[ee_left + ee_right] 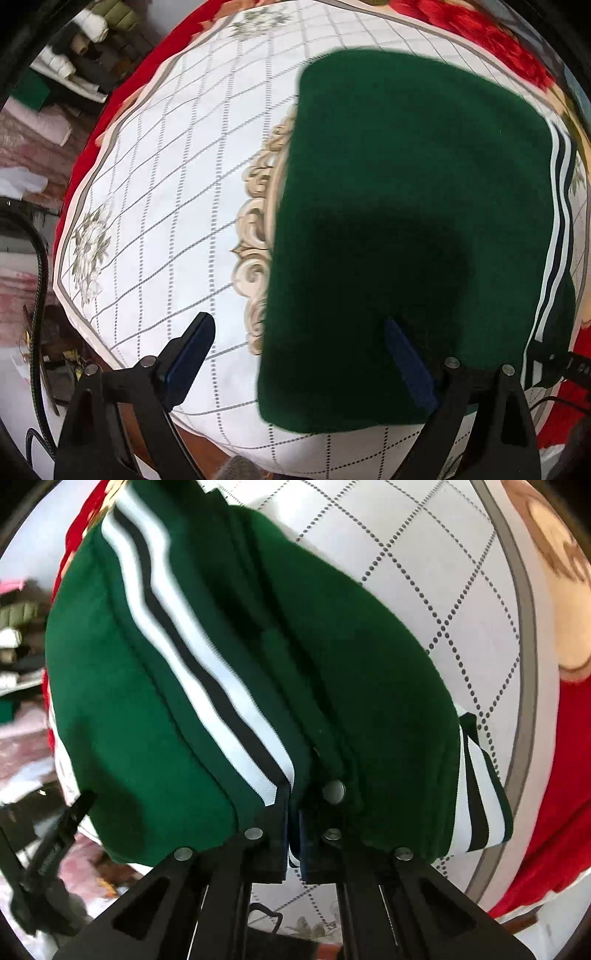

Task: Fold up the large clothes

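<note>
Right gripper pinches the striped edge of the green jacket; left gripper hangs open over it.

We see the jacket folded into a block on the right part of the white checked cloth covering the bench, its striped trim bunched up toward the right jaws, which are closed on that hem beside a snap button. Left jaws are spread wide, holding nothing, one finger over cloth, one over jacket. Risk, we judge: pulling from one pinched edge could drag the stacked layers apart or slide the fold off the near bench edge. Hard to tell: how many layers are clamped, where the sleeves lie; both views are blurred, and the far right jacket edge is cut off.
</note>
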`<state>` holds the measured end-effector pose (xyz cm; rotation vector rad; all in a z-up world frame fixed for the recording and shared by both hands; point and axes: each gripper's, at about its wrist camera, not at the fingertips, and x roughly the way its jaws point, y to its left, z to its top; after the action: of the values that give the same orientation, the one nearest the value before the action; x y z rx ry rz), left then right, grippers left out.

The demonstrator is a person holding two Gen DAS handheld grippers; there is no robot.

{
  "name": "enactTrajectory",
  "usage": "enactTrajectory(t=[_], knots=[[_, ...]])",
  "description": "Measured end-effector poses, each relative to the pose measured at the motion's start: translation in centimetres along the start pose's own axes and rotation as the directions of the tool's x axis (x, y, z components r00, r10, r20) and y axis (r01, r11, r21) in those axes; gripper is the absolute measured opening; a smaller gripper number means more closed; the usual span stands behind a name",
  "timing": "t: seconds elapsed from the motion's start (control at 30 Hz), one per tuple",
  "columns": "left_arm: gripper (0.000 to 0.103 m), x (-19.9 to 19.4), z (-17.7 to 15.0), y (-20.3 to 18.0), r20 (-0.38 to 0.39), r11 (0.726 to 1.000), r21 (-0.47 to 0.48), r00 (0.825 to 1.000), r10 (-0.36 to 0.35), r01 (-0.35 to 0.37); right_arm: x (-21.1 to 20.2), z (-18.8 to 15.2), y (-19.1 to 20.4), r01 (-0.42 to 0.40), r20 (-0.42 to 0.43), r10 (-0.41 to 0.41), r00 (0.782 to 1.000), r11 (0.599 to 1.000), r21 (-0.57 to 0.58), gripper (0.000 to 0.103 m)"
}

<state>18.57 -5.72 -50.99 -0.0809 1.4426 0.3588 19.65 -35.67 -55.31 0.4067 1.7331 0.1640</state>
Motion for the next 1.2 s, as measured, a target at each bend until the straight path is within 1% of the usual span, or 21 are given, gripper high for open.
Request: enactTrajectory(t=[0.07,0.13,0.17,0.2,0.23,0.27,0.3,0.33,0.4,0.47,0.53,0.6,0.7,0.83,0.87,0.9,0.93,1.03,1.13,1.17,1.2], knots=[[0.094,-0.7,0.2,1.9,0.022,0.999,-0.038,0.999,-0.029,0.030,-1.6,0.1,0.7,-0.013,0.006,0.014,1.000,0.998,-0.056,0.012],[0.094,-1.1,0.6,3.6,0.049,0.994,-0.078,0.996,-0.072,0.076,-4.0,0.1,1.0,-0.025,0.066,0.032,0.997,0.995,-0.102,0.031],[0.093,-1.0,0.8,4.4,0.058,0.990,-0.097,0.994,-0.098,0.103,-5.2,0.2,1.0,-0.040,0.101,0.052,0.994,0.992,-0.120,0.060],[0.093,-0.7,1.2,5.3,0.062,0.983,-0.124,0.989,-0.132,0.139,-5.9,0.6,0.8,-0.055,0.122,0.071,0.990,0.990,-0.133,0.094],[0.093,-0.3,1.7,5.9,0.060,0.974,-0.145,0.985,-0.165,0.172,-6.1,1.0,0.7,-0.065,0.134,0.084,0.987,0.988,-0.141,0.103],[0.093,0.3,2.2,6.7,0.061,0.958,-0.178,0.974,-0.217,0.225,-6.3,1.8,0.6,-0.063,0.147,0.085,0.986,0.987,-0.148,0.103],[0.093,0.6,2.5,7.1,0.064,0.949,-0.191,0.968,-0.245,0.252,-6.0,2.9,0.4,-0.060,0.151,0.085,0.985,0.985,-0.164,0.103],[0.093,1.3,3.1,7.5,0.067,0.932,-0.205,0.954,-0.291,0.298,-5.7,3.8,0.4,-0.064,0.146,0.090,0.985,0.982,-0.176,0.103],[0.093,2.2,3.8,7.4,0.073,0.914,-0.198,0.935,-0.347,0.354,-4.3,6.0,0.4,-0.112,0.106,0.136,0.985,0.973,-0.203,0.103],[0.093,3.1,4.5,6.5,0.077,0.901,-0.175,0.918,-0.389,0.397,-2.7,8.5,0.4,-0.158,0.063,0.179,0.982,0.955,-0.250,0.103],[0.093,4.0,5.2,5.9,0.065,0.891,-0.153,0.904,-0.424,0.428,-0.7,10.5,0.7,-0.183,0.003,0.192,0.981,0.939,-0.292,0.103],[0.093,4.8,5.9,5.1,0.045,0.879,-0.133,0.888,-0.457,0.458,1.3,11.8,0.7,-0.208,-0.067,0.197,0.978,0.928,-0.310,0.103],[0.093,5.7,6.7,4.4,0.021,0.860,-0.101,0.865,-0.502,0.501,2.4,12.7,0.5,-0.245,-0.100,0.225,0.969,0.920,-0.307,0.103],[0.093,6.2,7.5,4.2,0.002,0.848,-0.061,0.850,-0.527,0.527,2.5,12.6,0.5,-0.250,-0.106,0.228,0.968,0.920,-0.301,0.103],[0.093,6.2,7.6,4.1,-0.002,0.846,-0.048,0.847,-0.532,0.531,2.6,12.6,0.5,-0.271,-0.113,0.249,0.962,0.922,-0.278,0.103],[0.093,6.3,7.6,4.2,-0.004,0.844,-0.039,0.845,-0.535,0.535,2.9,12.4,0.4,-0.333,-0.136,0.308,0.941,0.916,-0.224,0.100],[0.093,6.3,7.6,4.4,-0.007,0.844,-0.026,0.844,-0.536,0.535,3.2,12.1,0.5,-0.368,-0.150,0.343,0.927,0.910,-0.191,0.099],[0.093,6.6,8.1,5.1,-0.014,0.846,0.008,0.846,-0.533,0.533,3.3,10.2,1.4,-0.427,-0.179,0.401,0.898,0.892,-0.146,0.099],[0.093,7.0,8.7,6.1,-0.036,0.834,0.039,0.835,-0.549,0.550,3.1,8.6,1.4,-0.488,-0.181,0.469,0.864,0.869,-0.078,0.099],[0.093,7.2,8.9,6.2,-0.048,0.824,0.055,0.826,-0.562,0.564,3.0,8.2,0.9,-0.478,-0.166,0.464,0.870,0.876,-0.061,0.099],[0.093,7.4,8.9,6.3,-0.059,0.815,0.067,0.817,-0.573,0.576,2.8,7.7,0.4,-0.442,-0.136,0.432,0.892,0.895,-0.060,0.099]])
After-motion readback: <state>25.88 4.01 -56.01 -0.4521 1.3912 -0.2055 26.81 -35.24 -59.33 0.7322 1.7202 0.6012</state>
